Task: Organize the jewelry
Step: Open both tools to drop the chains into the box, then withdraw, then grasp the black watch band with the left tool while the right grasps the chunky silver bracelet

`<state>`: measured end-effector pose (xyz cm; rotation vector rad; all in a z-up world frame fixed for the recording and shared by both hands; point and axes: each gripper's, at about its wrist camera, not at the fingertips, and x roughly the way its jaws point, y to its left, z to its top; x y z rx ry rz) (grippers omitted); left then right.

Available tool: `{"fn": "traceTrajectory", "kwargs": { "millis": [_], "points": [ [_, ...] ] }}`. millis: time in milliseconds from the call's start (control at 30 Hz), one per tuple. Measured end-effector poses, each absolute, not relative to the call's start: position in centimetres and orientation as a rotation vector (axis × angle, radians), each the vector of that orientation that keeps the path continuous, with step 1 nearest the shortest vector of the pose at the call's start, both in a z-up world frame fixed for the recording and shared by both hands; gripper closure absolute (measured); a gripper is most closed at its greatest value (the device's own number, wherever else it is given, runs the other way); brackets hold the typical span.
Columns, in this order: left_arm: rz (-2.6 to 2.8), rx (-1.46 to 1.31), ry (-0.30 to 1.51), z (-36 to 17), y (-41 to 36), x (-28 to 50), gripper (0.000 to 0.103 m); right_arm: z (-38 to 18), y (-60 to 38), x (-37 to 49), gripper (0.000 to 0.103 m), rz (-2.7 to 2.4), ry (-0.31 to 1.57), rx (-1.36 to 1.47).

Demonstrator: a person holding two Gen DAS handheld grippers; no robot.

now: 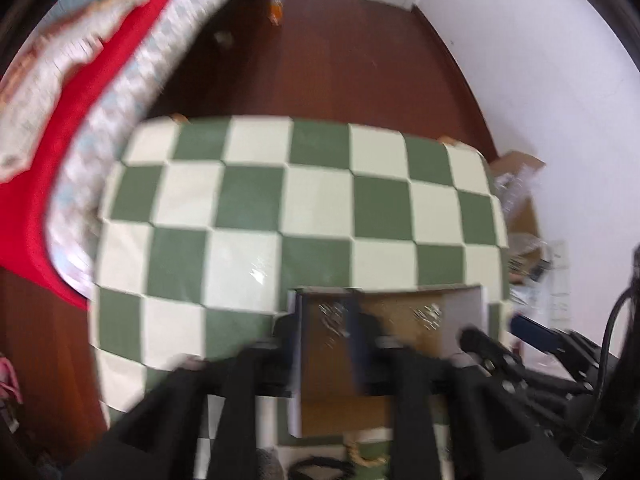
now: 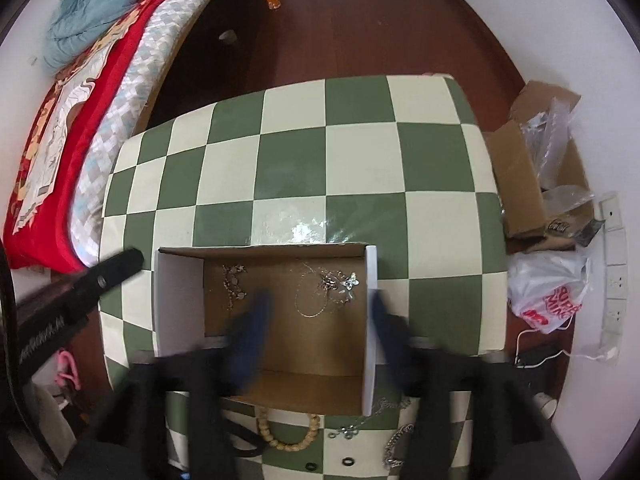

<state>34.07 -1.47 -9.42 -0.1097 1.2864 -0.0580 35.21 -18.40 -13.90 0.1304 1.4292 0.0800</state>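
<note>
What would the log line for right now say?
box: open on table | chains: inside box | beads: outside | right tongs: open, empty, over box

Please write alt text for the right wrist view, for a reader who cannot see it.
The open right gripper hangs over an open cardboard box on a green-and-white checkered table; thin chains lie inside the box. A beaded necklace and small rings lie on the table nearer the camera.

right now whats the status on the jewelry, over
Both grippers open, left gripper and right gripper over the cardboard box. Chains inside. Bead necklace on the table. Nothing blocking.
</note>
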Motion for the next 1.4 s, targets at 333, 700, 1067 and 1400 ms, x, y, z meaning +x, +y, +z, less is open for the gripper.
{"fn": "traceTrajectory", "kwargs": {
  "millis": [333, 700, 1067, 1400],
  "points": [
    [0.093, 0.022, 1.078, -7.9, 0.6, 29.1, 0.000, -14.2, -18.2, 30.5, 0.001, 0.023, 1.375, 0.009],
    [0.116, -0.003, 1.039, -6.1, 1.3, 23.0, 0.000, -10.5, -18.0, 25.2, 0.000, -0.023, 1.234, -0.047],
    [0.101, 0.012, 0.954, -1.4, 1.8, 16.5, 0.000, -4.6, -17.2, 19.4, 0.000, -0.034, 1.085, -0.057],
    [0.112, 0.051, 0.980, -1.4, 1.8, 12.2, 0.000, -2.3, -18.1, 14.6, 0.000, -0.019, 1.049, 0.014]
  ]
}}
